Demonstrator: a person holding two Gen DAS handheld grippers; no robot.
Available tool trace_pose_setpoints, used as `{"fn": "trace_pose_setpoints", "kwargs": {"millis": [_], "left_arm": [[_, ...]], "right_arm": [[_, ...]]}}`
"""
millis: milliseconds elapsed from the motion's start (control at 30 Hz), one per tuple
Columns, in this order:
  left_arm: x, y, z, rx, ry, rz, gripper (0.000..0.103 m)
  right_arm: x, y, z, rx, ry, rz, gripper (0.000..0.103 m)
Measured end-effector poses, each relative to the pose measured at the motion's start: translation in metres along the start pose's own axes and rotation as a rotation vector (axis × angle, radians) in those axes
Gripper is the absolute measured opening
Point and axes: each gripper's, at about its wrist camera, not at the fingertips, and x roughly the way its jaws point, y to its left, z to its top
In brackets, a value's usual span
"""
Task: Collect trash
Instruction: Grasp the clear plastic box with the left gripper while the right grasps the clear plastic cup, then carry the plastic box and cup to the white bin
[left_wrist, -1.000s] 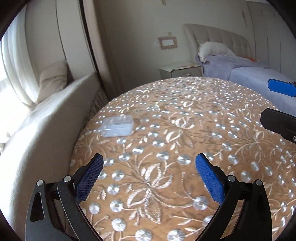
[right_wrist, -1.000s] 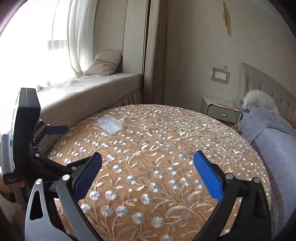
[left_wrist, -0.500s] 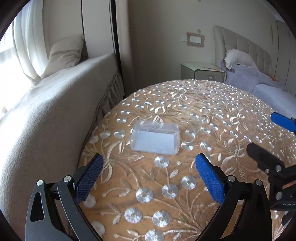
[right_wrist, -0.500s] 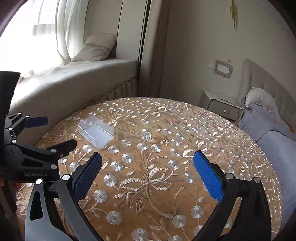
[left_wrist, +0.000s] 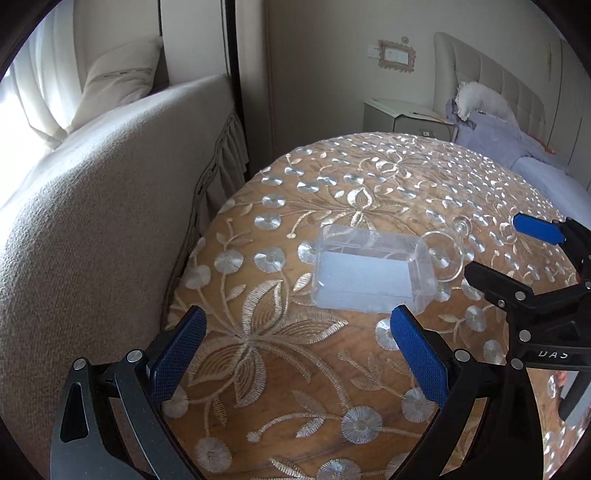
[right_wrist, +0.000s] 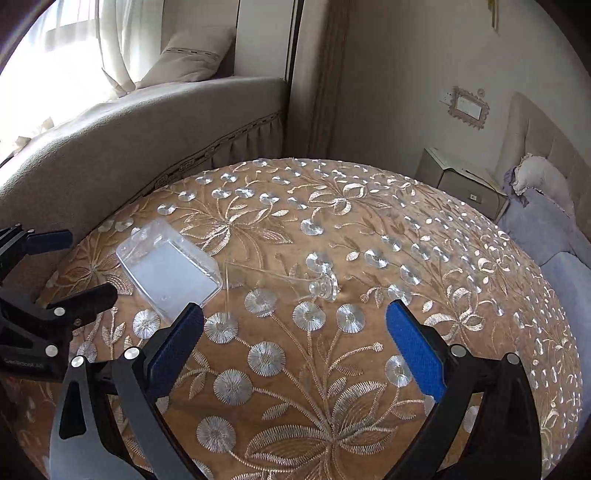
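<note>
Now both grippers have closed in on the clear plastic box (left_wrist: 371, 273), which lies at twelve o'clock of the left gripper (left_wrist: 297, 350); a toppled wine glass (right_wrist: 280, 282) lies before the right gripper (right_wrist: 293, 345). Both jaws spread, empty.

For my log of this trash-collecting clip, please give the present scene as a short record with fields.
surface: round table with embroidered cloth
trash 1: clear plastic box, lying flat
trash 2: clear stemmed glass, on its side beside the box
left gripper: open, empty, near the box
right gripper: open, empty, near the glass
background: window seat, bed
</note>
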Motion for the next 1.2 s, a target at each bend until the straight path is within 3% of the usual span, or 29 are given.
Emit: {"fn": "trace_pose_setpoints", "kwargs": {"millis": [233,267,333,400,467,500,600,767,1033,1200], "left_arm": [[-0.002,-0.016,0.002,0.050,-0.006,-0.037,0.098],[-0.001,-0.019,0.002,0.059,-0.006,-0.035,0.098],[0.000,-0.024,0.002,0.063,0.001,-0.047,0.098],[0.002,-0.029,0.003,0.074,0.007,-0.058,0.098],[0.004,-0.036,0.004,0.092,0.014,-0.052,0.098],[0.004,-0.038,0.006,0.097,0.012,-0.052,0.098],[0.006,-0.045,0.010,0.097,0.012,-0.066,0.098],[0.013,-0.056,0.017,0.087,0.027,-0.058,0.098],[0.047,-0.059,0.027,0.107,0.100,0.027,0.098],[0.062,-0.054,0.030,0.097,0.121,-0.012,0.098]], "right_arm": [[0.021,0.003,0.003,-0.034,0.043,-0.079,0.098],[0.022,0.002,0.002,-0.028,0.049,-0.072,0.094],[0.024,-0.004,0.002,-0.007,0.063,-0.060,0.074],[0.029,-0.011,0.000,0.014,0.093,-0.050,0.038],[0.033,-0.020,-0.002,0.056,0.116,0.000,0.028],[0.034,-0.025,-0.002,0.071,0.118,0.013,0.017],[0.032,-0.033,-0.001,0.078,0.102,0.046,0.007],[0.017,-0.042,-0.004,0.079,0.079,0.084,0.006],[-0.020,-0.055,-0.018,0.085,0.042,0.111,0.006],[-0.040,-0.056,-0.019,0.078,0.014,0.128,0.006]]}}
